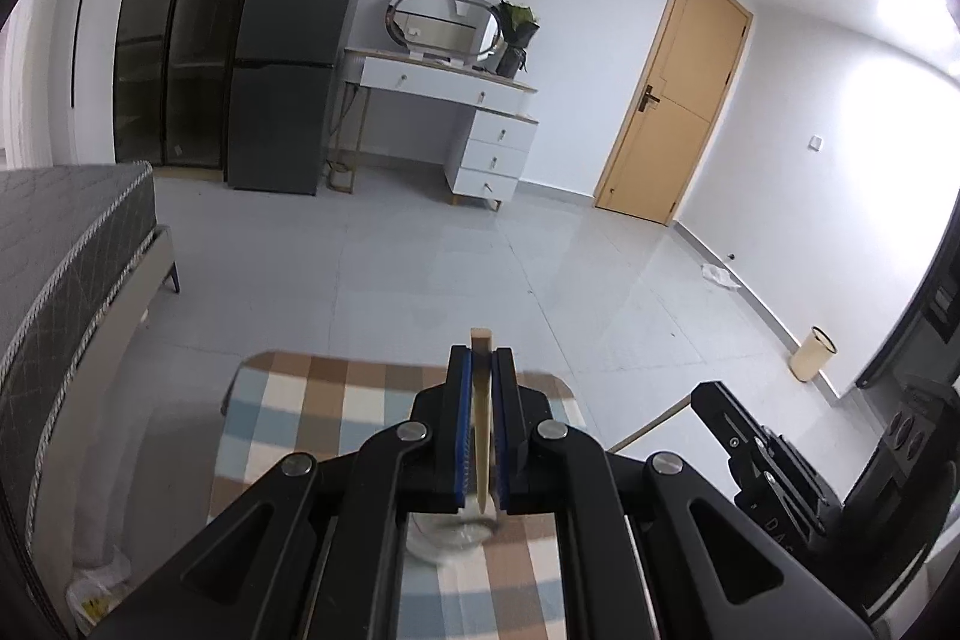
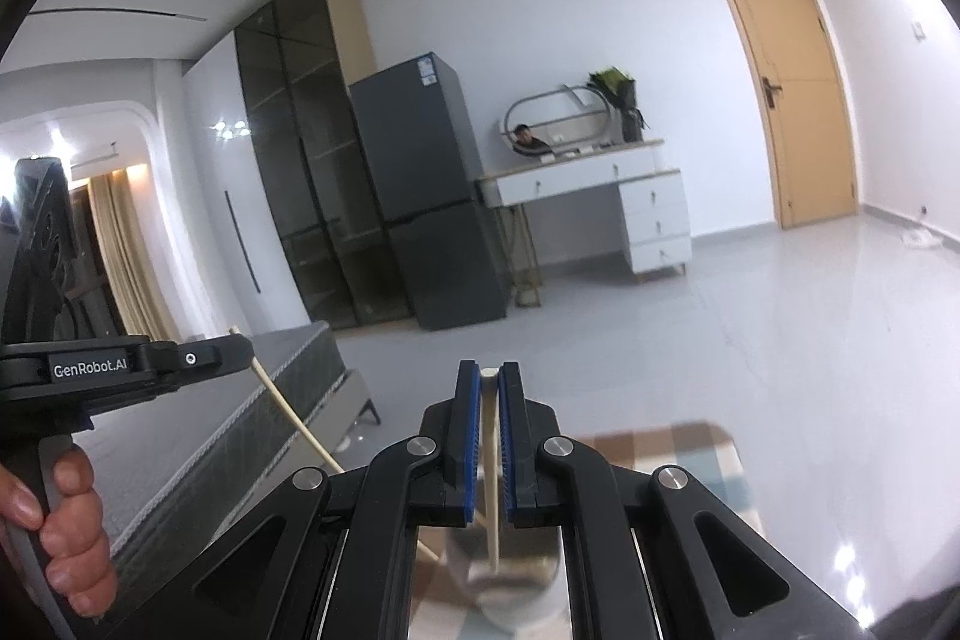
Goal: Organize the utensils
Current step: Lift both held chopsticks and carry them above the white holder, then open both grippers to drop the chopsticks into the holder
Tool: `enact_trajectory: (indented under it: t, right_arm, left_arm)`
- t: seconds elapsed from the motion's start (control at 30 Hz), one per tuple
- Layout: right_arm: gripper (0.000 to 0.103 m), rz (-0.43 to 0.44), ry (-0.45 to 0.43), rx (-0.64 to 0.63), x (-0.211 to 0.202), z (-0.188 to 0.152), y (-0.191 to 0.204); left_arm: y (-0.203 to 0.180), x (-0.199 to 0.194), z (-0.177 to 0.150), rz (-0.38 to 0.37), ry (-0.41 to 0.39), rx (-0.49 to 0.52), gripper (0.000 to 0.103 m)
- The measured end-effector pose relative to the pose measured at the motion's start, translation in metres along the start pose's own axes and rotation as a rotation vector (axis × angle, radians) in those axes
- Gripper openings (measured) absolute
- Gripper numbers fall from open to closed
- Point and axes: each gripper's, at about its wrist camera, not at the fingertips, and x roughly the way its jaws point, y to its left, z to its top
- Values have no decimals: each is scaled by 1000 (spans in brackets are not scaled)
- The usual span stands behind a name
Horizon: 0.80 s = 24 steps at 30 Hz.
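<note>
Currently, both claws are closed, each on one slender pale stick, most likely a chopstick.

Left claw [image 1: 481, 388]: the jaws stand nearly together, clamping the left chopstick [image 1: 482, 412] edge-on between the blue pads [image 1: 461, 424]. Its top end protrudes just beyond the fingertips; its lower end runs back under the claw toward a clear glass jar [image 1: 450, 535], directly below the jaws on the checked table [image 1: 312, 400].

Right claw [image 2: 489, 430]: the jaws are equally narrow, gripping the right chopstick [image 2: 492, 490] near its upper end. The shaft hangs down into, or just over, the jar [image 2: 510, 562]; motion blur makes it impossible to tell whether the tip is inside the rim.

Hazards, judged from this position:

1. Slip. Each chopstick is thin and smooth and is gripped near one end. A tilt of the claw could let it pivot between the pads or slide out.
2. Tipping. If a tip is below the rim, a sideways sweep could lever the jar over. The jar is light and appears empty.
3. Collision. In the right wrist view, the left chopstick's shaft [image 2: 288, 418] slants down toward the right claw's linkage. Converging on the jar together risks crossing sticks or striking claws.
4. Roll-off. A chopstick released beside the jar could roll off the table onto the floor [image 1: 480, 256].
</note>
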Motion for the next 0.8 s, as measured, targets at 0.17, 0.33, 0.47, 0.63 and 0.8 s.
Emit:
enact_trajectory:
  t: [0.17, 0.33, 0.47, 0.63, 0.8]
  right_arm:
    - [5, 4, -18, -45, 34, 13, 1]
    - [5, 17, -1, -77, 69, 8, 3]
    - [5, 31, 42, -95, 90, -11, 3]
    - [5, 27, 110, -118, 105, -44, -1]
    - [5, 18, 156, -138, 110, -68, -5]
  left_arm:
    - [6, 30, 3, 19, 6, 5, 2]
    - [18, 60, -5, 41, 35, -2, 2]
    - [27, 85, -20, 42, 83, -13, 2]
    - [28, 99, -33, 33, 119, -8, 2]
    - [24, 107, -41, 23, 157, 9, 2]
